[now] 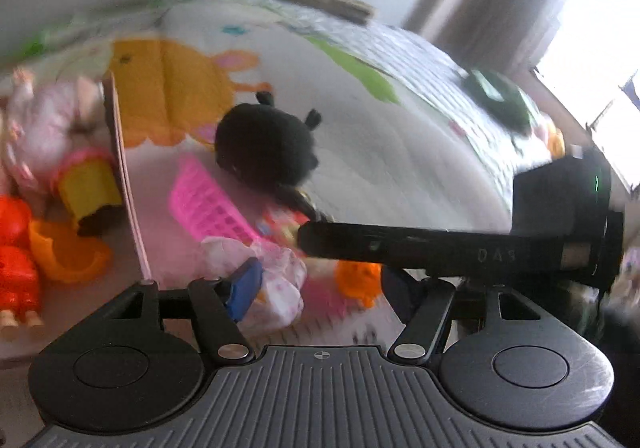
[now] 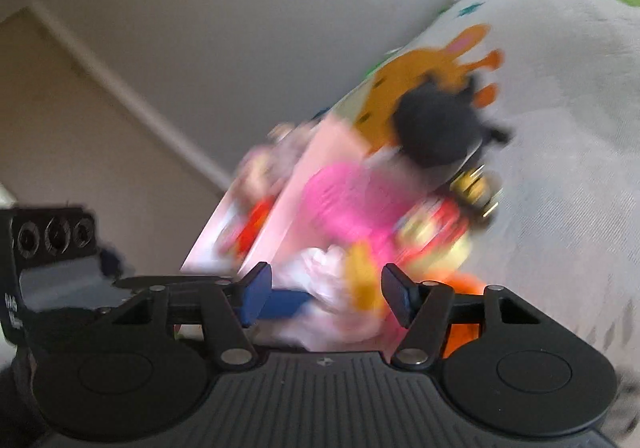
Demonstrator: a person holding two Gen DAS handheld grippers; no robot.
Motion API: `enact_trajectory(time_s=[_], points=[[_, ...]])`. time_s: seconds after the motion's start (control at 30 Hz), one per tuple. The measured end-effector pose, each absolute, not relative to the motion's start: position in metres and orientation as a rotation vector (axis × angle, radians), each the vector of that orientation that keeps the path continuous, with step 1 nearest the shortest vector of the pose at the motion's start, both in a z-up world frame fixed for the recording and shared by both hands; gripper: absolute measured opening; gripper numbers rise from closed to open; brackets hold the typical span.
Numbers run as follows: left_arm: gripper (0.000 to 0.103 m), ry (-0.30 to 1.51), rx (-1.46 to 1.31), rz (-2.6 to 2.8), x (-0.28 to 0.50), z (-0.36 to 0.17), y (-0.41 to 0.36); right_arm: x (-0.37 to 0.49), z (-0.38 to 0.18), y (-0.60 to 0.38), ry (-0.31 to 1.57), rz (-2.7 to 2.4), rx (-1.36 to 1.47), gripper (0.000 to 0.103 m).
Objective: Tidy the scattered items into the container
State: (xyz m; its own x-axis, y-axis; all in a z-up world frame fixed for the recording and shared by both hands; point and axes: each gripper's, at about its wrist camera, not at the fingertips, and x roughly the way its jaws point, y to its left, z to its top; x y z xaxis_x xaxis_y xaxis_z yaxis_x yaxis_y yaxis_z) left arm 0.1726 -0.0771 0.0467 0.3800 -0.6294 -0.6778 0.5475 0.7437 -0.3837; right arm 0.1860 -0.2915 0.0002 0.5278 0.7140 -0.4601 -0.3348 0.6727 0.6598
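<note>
A white and pink soft toy (image 1: 280, 288) lies between the fingers of my left gripper (image 1: 320, 292), against its left blue pad. A gap shows toward the right pad, so whether the jaws grip it is unclear. The right wrist view is blurred. In it the same soft toy (image 2: 340, 288) fills the gap of my right gripper (image 2: 326, 296), touching both pads. One right-gripper finger (image 1: 400, 244) crosses the left wrist view from the right. The pink box (image 1: 128, 184) stands to the left with several toys inside.
On the cartoon-print blanket (image 1: 360, 168) lie a black plush (image 1: 264, 144), a pink basket (image 1: 208, 204), a red and yellow toy (image 1: 280, 224) and an orange toy (image 1: 356, 280). In the box are a doll (image 1: 48, 120), a yellow cup (image 1: 88, 192) and a red figure (image 1: 16, 260).
</note>
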Motion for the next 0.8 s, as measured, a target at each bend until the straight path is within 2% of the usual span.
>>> enact_trajectory(time_s=[0.13, 0.2, 0.27, 0.33, 0.4, 0.6, 0.63, 0.67, 0.8], points=[[0.071, 0.931, -0.148, -0.833, 0.127, 0.044, -0.072, 0.156, 0.020, -0.271, 0.735, 0.656, 0.356, 0.065], [0.076, 0.865, -0.087, -0.817, 0.103, 0.049, -0.070, 0.152, 0.034, -0.268, 0.668, 0.576, 0.261, 0.073], [0.089, 0.781, -0.031, -0.771, 0.085, 0.055, -0.064, 0.156, 0.046, -0.266, 0.595, 0.442, 0.160, 0.086], [0.094, 0.709, -0.004, -0.717, 0.072, 0.060, -0.054, 0.172, 0.052, -0.262, 0.541, 0.338, 0.075, 0.086], [0.094, 0.671, 0.009, -0.671, 0.065, 0.062, -0.043, 0.199, 0.054, -0.259, 0.528, 0.293, 0.049, 0.086], [0.095, 0.706, -0.063, -0.559, 0.068, 0.049, -0.008, 0.295, 0.027, -0.233, 0.671, 0.207, -0.036, 0.085], [0.095, 0.707, -0.069, -0.547, 0.067, 0.047, -0.003, 0.308, 0.019, -0.229, 0.707, 0.209, -0.047, 0.082], [0.095, 0.706, -0.075, -0.533, 0.067, 0.046, 0.003, 0.318, 0.010, -0.223, 0.739, 0.223, -0.057, 0.072], [0.096, 0.710, -0.105, -0.474, 0.065, 0.042, 0.028, 0.288, 0.005, -0.214, 0.761, 0.326, -0.037, 0.070]])
